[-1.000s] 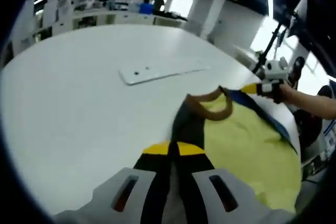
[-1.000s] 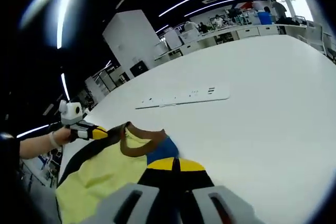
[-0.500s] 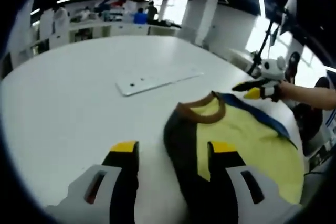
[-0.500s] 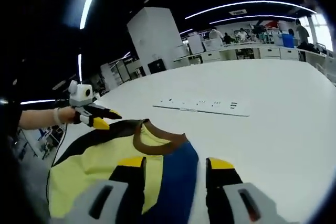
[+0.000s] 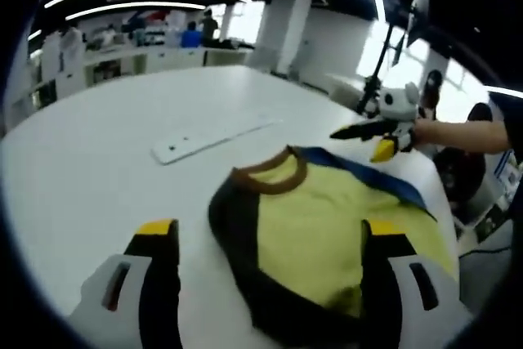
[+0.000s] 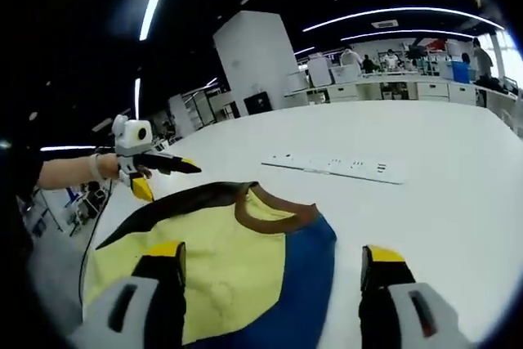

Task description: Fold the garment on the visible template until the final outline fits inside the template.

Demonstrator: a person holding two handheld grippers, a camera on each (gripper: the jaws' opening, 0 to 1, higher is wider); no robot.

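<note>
1. Left gripper (image 5: 270, 239), in the left gripper view, has its jaws spread wide and holds nothing. The garment (image 5: 327, 226) lies on the white table (image 5: 98, 169) between and beyond the jaws; its brown collar (image 5: 270, 177) points to the far side. Beyond the collar lies a flat white strip (image 5: 208, 136), near the garment but not touching it. The right gripper (image 5: 368, 132) hovers by the garment's far blue edge, held by a hand (image 5: 429, 131); its jaws are also apart and empty.

2. Right gripper (image 6: 274, 263), in the right gripper view, is open wide with nothing between its jaws. The garment (image 6: 221, 267) lies below it, yellow with a dark side and a blue side, the collar (image 6: 274, 206) toward the strip (image 6: 335, 167). The left gripper (image 6: 155, 167) hangs over the dark edge, apart from the cloth.

3. Risk, as I judge: both claws are off the cloth, so the next grasp can take one layer only or take it off-centre, and the fold comes crooked. Pulling the garment toward the table's edge, which seems close on the person's side, can let it slide off.

4. Hard to make out: I cannot recognise a template outline under the garment. The garment's near part is cut off by the jaws. The sleeves are unclear.
</note>
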